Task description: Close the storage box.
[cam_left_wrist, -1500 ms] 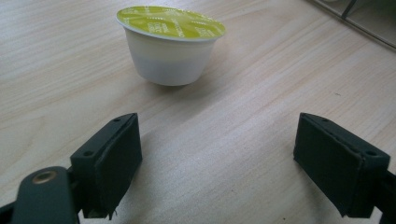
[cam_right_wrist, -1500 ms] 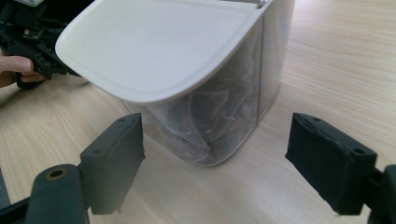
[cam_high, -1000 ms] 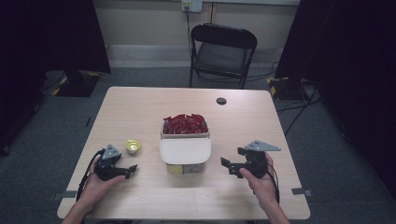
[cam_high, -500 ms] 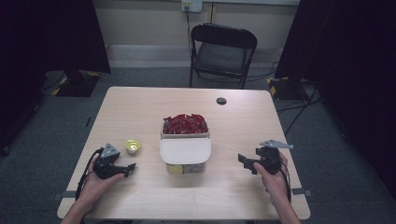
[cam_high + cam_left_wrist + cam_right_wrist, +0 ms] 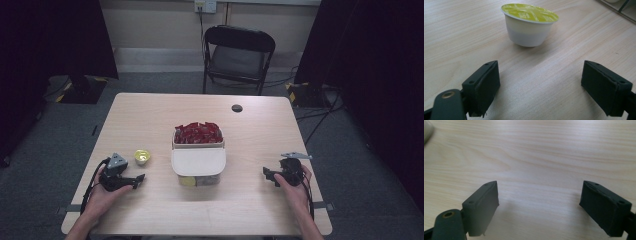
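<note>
A small white capsule with a yellow-green foil lid (image 5: 529,23) stands on the wooden table (image 5: 150,115), just ahead of my left gripper (image 5: 540,85), whose jaws stand wide open with nothing between them. From above, the capsule (image 5: 142,157) sits a short way up and right of the left gripper (image 5: 134,182). In the table's middle is a clear box of red capsules (image 5: 198,134) with its white lid (image 5: 198,162) resting in front. My right gripper (image 5: 270,176) lies low over the table at the right, open and empty, with bare wood between its jaws (image 5: 540,205).
A small black disc (image 5: 237,108) lies near the table's far edge. Behind the table stands a black folding chair (image 5: 235,55). Cables trail from both grippers toward the near edge.
My right hand has come down and moved right and toward the near edge, so the right gripper now sits low by the table. The left hand has kept still.
</note>
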A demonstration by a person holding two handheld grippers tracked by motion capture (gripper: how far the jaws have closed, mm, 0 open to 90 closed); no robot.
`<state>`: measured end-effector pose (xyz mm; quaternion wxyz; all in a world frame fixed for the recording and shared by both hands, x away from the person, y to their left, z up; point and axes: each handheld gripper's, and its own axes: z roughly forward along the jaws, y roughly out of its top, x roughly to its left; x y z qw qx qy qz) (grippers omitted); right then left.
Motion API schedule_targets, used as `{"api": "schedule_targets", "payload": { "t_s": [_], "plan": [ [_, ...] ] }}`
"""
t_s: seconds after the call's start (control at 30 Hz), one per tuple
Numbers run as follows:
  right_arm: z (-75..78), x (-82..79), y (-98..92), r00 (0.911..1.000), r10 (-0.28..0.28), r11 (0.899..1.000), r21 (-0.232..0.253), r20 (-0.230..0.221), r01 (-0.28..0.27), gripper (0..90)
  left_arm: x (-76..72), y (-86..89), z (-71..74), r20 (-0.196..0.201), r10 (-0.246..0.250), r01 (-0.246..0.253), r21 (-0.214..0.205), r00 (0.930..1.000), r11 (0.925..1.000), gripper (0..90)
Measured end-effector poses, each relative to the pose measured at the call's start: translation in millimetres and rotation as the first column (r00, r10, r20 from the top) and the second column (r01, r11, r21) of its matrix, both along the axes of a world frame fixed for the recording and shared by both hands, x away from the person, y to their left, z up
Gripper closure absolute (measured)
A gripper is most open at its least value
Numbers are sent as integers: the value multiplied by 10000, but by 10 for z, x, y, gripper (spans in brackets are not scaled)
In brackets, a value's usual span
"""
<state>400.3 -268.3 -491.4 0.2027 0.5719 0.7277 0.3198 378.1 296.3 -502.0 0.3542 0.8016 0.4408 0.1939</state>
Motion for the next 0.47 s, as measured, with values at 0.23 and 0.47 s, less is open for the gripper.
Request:
{"api": "schedule_targets", "payload": {
  "t_s": [0.23, 0.47],
  "plan": [
    [-80, -22, 43, 9980, -198, 9972, -709, 594, 240, 119, 0, 0, -1, 7, -7, 7, 13, 10000, 10000, 148],
    [-92, -24, 45, 9974, -233, 9972, -688, 683, 280, 112, 0, 1, 0, 2, -20, 20, 33, 10000, 10000, 148]
  ]
}}
